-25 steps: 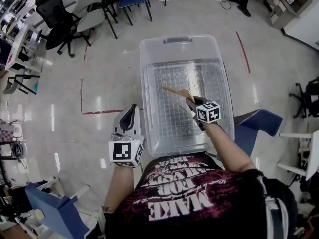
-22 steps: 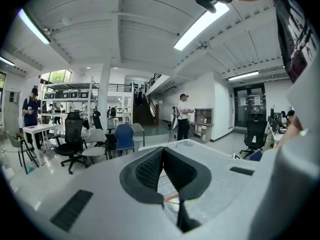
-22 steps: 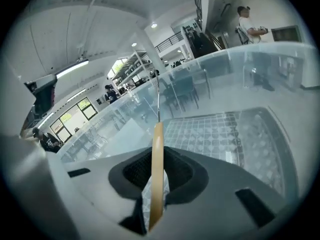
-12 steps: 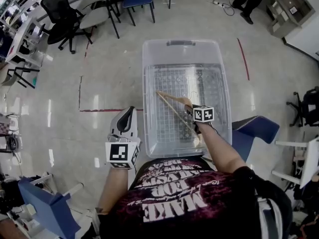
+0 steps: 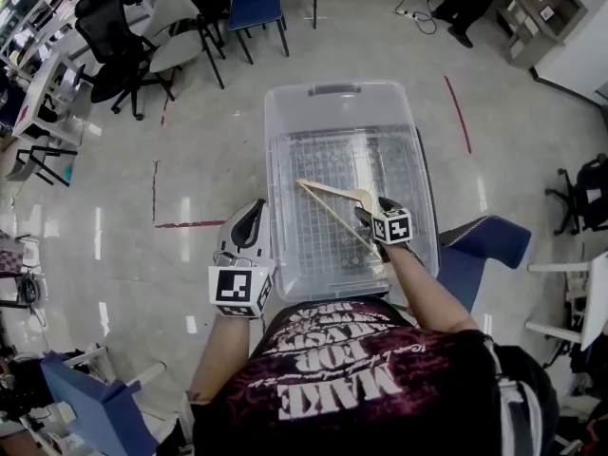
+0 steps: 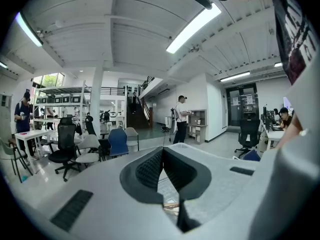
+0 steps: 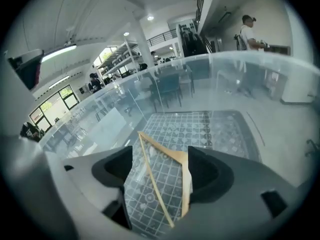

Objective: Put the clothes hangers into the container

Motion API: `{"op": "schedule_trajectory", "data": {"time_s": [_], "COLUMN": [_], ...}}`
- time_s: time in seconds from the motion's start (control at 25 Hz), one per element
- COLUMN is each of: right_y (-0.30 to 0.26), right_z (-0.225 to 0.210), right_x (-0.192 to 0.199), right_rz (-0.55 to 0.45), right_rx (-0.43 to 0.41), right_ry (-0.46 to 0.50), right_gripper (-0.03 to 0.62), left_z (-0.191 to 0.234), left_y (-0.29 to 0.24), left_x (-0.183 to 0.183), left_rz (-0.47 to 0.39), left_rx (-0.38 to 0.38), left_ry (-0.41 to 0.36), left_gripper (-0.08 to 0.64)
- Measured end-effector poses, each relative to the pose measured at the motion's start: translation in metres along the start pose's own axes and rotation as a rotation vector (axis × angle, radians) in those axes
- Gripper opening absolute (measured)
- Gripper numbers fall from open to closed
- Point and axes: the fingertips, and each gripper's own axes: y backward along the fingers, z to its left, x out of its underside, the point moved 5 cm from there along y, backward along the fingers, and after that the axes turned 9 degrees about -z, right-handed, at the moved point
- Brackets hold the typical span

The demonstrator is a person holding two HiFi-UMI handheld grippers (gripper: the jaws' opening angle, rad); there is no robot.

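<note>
Left gripper (image 6: 163,149) fingers (image 6: 149,170) closed, tips touching, nothing between; blue chair (image 6: 118,140), standing person (image 6: 180,119) beyond.

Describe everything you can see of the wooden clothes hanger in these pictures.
The pale wooden clothes hanger is a thin triangle of bare wood: two sloping arms and a straight bottom bar. It sits slanted inside the clear plastic container, over the gridded bottom, between the fingers of the right gripper, whose jaws have just been opening. The fingers stand apart and do not clamp it.
</note>
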Motion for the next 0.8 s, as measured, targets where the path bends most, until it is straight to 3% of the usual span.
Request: {"op": "schedule_trajectory", "data": {"time_s": [0.12, 0.28, 0.4, 0.48, 0.8], "right_y": [0.040, 0.104, 0.149, 0.172, 0.243], "right_z": [0.013, 0.027, 0.029, 0.031, 0.045], "right_x": [-0.029, -0.071, -0.094, -0.106, -0.148], "right_rz": [-0.131, -0.345, -0.479, -0.538, -0.659], "right_rx": [-0.036, -0.081, -0.076, -0.067, -0.114], "right_ry": [0.045, 0.158, 0.225, 0.266, 0.355], "right_gripper": [0.313, 0.184, 0.121, 0.009, 0.003], "left_z": [-0.011, -0.030, -0.051, -0.061, -0.091], "left_y": [-0.001, -0.003, -0.003, -0.002, 0.011], "left_x": [-0.005, -0.011, -0.017, -0.025, -0.047], "left_rz": [-0.008, -0.033, -0.056, -0.080, -0.145], "left_rx": [0.021, 0.037, 0.035, 0.023, -0.001], "left_ry": [0.004, 0.054, 0.039, 0.026, -0.012], "left_gripper": [0.006, 0.006, 0.006, 0.006, 0.006]}}
